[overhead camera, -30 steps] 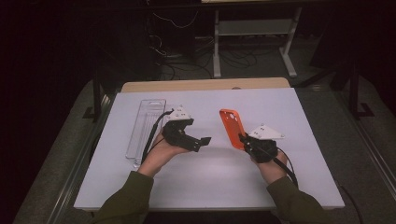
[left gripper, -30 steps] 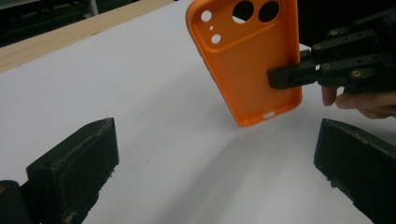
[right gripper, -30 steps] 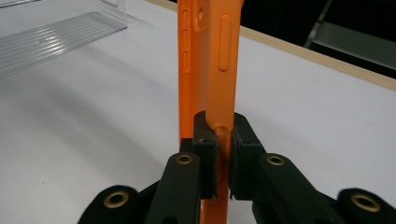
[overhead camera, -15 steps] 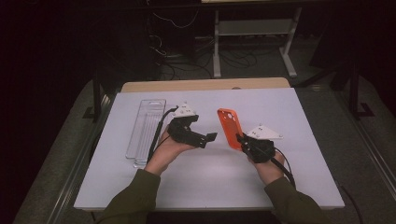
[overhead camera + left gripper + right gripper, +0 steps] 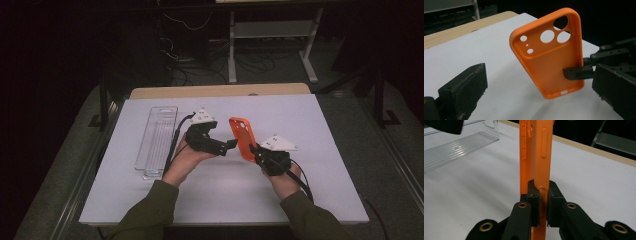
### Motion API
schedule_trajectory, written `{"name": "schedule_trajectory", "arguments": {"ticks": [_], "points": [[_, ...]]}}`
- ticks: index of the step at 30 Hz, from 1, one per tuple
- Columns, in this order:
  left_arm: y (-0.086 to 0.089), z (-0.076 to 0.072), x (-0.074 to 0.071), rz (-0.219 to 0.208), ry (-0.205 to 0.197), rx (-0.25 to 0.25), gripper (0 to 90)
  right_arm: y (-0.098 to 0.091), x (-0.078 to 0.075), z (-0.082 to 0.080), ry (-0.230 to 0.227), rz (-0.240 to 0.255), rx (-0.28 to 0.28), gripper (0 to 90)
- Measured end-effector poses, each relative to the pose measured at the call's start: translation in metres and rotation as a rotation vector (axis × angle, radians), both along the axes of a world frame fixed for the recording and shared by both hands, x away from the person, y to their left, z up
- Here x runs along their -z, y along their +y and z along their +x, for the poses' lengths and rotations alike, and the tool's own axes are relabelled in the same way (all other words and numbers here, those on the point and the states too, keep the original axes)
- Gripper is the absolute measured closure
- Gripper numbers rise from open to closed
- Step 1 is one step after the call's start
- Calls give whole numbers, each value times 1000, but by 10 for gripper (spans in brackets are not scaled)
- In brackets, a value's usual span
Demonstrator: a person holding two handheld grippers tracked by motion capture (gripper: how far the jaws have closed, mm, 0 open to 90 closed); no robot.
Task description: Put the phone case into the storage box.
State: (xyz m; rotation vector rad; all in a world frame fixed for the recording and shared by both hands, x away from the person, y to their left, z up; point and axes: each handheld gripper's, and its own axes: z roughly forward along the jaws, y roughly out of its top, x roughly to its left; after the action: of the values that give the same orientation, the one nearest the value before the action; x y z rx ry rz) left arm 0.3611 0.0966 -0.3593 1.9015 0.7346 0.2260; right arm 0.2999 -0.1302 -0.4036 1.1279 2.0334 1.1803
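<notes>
An orange phone case [image 5: 242, 137] stands upright above the white table [image 5: 310, 195], its inside with the camera holes facing my left gripper. My right gripper [image 5: 256, 151] is shut on the case's lower edge. In the right gripper view its pads [image 5: 534, 195] pinch the thin side wall of the case [image 5: 535, 150]. My left gripper [image 5: 229, 145] is open just left of the case and does not touch it. In the left gripper view its wide-apart pads [image 5: 466, 87] frame the case [image 5: 549, 57], and a right gripper finger [image 5: 576, 73] presses on the case's edge.
A clear plastic tray [image 5: 157, 140] lies lengthwise on the table at the left, behind the left hand, and is seen too in the right gripper view [image 5: 461, 147]. A wooden board edge [image 5: 220, 91] runs along the table's far side. Dark floor and shelving lie beyond.
My left gripper has edged right, closer to the orange case. The right gripper still holds the case in nearly the same place.
</notes>
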Motion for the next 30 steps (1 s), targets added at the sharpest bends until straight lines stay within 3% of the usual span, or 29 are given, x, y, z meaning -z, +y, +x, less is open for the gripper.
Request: {"name": "schedule_trajectory", "arguments": {"ticks": [17,30], "points": [[-11,6,2,-10,-1,15,0,9,0,-4,-3,26,-7,815],[-24,9,7,-50,22,0,0,15,-1,-7,-15,36,-24,815]]}}
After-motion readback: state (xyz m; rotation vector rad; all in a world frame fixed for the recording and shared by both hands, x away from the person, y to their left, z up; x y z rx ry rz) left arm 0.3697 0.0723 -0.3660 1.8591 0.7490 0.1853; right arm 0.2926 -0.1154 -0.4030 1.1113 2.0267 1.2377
